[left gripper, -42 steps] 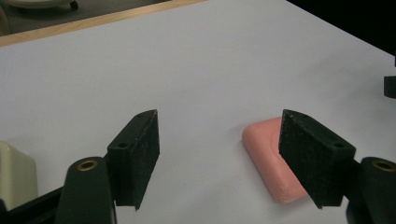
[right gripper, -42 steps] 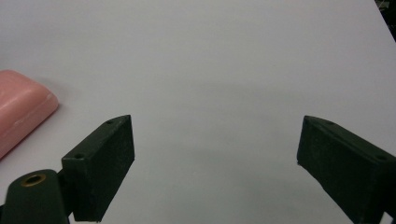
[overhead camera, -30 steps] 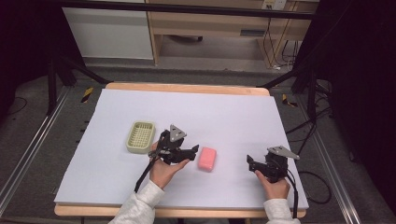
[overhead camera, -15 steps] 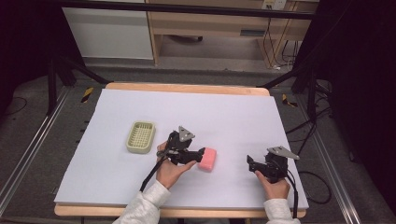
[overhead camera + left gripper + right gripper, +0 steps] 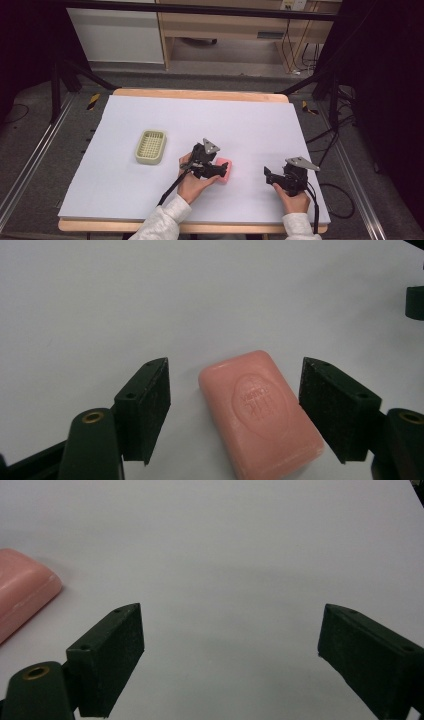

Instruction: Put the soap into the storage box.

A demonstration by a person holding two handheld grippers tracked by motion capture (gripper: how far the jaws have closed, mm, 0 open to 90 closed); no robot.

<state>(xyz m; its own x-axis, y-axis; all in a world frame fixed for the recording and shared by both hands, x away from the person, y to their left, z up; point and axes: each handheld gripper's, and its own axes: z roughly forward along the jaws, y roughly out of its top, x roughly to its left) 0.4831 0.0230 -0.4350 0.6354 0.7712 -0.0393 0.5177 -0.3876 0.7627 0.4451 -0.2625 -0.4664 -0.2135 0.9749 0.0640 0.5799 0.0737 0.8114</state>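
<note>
Both grippers stood open: the left gripper point(image 5: 235, 410) had just been widening, its jaws flanking the untouched soap point(image 5: 260, 412); the right gripper point(image 5: 230, 660) held nothing.

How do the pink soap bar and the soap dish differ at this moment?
The pink soap bar is a solid, rounded block; the soap dish is a pale yellow-green tray with a slotted floor. The soap bar lies between the open jaws of the left claw, untouched; the soap dish sits apart, farther left. Both rest flat on the white table.

soap point(image 5: 260, 412) — pink | dish point(image 5: 151, 146) — pale green grid | tongs point(image 5: 235, 410) — black
</note>
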